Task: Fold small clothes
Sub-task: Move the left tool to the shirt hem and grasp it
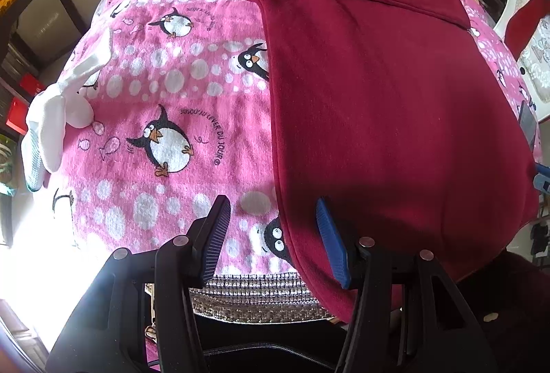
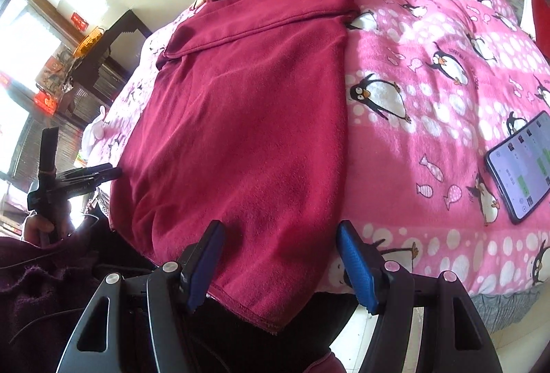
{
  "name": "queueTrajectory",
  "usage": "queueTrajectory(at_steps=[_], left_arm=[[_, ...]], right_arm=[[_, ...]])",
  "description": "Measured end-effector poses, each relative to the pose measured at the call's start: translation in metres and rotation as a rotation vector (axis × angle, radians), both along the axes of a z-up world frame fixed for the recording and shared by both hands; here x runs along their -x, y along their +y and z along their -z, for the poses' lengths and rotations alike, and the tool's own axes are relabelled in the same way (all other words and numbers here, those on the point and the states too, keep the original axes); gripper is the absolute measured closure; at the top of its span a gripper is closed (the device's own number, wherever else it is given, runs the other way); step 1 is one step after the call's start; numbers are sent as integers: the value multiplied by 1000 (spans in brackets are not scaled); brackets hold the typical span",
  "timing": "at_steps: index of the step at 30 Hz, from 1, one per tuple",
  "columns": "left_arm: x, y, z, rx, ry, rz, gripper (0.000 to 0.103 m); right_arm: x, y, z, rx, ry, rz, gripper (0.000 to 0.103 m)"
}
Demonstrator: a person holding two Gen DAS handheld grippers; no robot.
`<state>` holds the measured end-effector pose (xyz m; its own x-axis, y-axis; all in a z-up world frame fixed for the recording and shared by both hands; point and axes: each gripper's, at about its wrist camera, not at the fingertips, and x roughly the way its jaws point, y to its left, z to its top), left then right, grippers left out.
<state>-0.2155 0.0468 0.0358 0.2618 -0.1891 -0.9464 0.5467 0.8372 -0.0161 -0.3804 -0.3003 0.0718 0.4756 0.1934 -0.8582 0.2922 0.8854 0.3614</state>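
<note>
1. A dark red top (image 2: 237, 119) lies flat on a pink penguin blanket (image 1: 165, 91) over a bed, its upper part folded across and its hem hanging over the near edge.
2. The left tongs (image 1: 273, 235) stand apart and empty, straddling the top's left edge.
3. The right tongs (image 2: 280, 264) stand apart and empty over the hem, near the top's right edge.
4. White socks (image 1: 55, 122) lie at the blanket's left edge.
5. A lit phone (image 2: 519, 167) lies on the blanket to the right, well apart from the top.
</note>
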Motion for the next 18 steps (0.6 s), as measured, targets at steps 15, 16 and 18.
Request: queueTrajectory(at_steps=[15, 16, 18], left_arm=[[8, 12, 2, 29, 58, -14, 51], [9, 13, 2, 35, 71, -12, 51], [10, 15, 2, 43, 91, -7, 51]], right_arm=[[-15, 5, 6, -6, 20, -32, 38], [-15, 4, 6, -3, 20, -37, 38], [-15, 3, 6, -4, 20, -38, 38]])
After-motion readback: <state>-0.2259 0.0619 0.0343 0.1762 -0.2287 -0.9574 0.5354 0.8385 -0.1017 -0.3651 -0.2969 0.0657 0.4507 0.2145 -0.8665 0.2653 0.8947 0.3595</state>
